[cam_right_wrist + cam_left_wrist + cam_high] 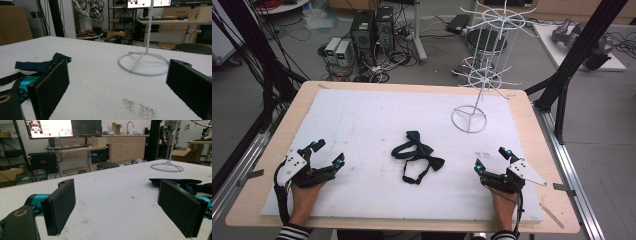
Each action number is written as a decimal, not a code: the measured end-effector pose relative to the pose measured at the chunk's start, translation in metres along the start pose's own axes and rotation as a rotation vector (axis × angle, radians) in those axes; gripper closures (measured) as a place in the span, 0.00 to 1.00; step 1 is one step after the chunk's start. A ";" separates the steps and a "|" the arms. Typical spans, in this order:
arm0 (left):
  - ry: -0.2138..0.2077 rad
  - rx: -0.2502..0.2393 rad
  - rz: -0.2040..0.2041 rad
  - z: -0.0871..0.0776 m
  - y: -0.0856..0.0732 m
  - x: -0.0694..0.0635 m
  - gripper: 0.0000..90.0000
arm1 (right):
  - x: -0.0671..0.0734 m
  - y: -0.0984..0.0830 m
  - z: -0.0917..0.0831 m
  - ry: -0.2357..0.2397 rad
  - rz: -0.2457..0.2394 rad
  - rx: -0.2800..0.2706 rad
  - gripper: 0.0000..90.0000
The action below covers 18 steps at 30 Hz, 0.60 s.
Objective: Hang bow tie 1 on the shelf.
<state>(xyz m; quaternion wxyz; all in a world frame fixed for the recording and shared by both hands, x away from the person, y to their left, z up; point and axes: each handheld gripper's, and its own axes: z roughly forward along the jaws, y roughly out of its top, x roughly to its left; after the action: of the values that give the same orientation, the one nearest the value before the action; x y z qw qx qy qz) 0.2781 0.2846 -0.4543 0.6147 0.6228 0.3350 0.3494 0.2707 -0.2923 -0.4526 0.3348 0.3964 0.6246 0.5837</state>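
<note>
A dark bow tie [418, 152] with its strap looped toward the front lies in the middle of the white mat [362, 115]. In the left gripper view the bow tie [180, 182] shows behind the right jaw; in the right gripper view the bow tie [41, 65] lies behind the left jaw. My left gripper [328, 152] rests low at the mat's front left, open, with nothing between its jaws. My right gripper [493, 159] rests at the front right, open and empty too. A white wire display rack [482, 75] stands at the back right on its ring base [143, 63].
The mat covers a wooden table [252, 175] whose edges show all round. Black frame posts [577, 55] rise at the right and left. Computers and cables [372, 35] sit on the floor beyond the far edge.
</note>
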 end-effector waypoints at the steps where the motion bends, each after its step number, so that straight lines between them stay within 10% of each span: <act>1: 0.001 0.001 0.001 0.000 0.000 0.000 0.17 | 0.000 0.000 0.000 0.001 -0.001 0.000 0.04; 18: -0.003 -0.005 0.007 0.000 0.000 -0.001 0.17 | -0.001 0.001 0.001 -0.006 0.015 0.013 0.04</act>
<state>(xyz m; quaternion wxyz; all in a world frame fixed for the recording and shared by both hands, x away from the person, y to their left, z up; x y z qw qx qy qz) 0.2774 0.2839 -0.4544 0.6153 0.6230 0.3312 0.3515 0.2724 -0.2923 -0.4520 0.3296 0.4048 0.6243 0.5811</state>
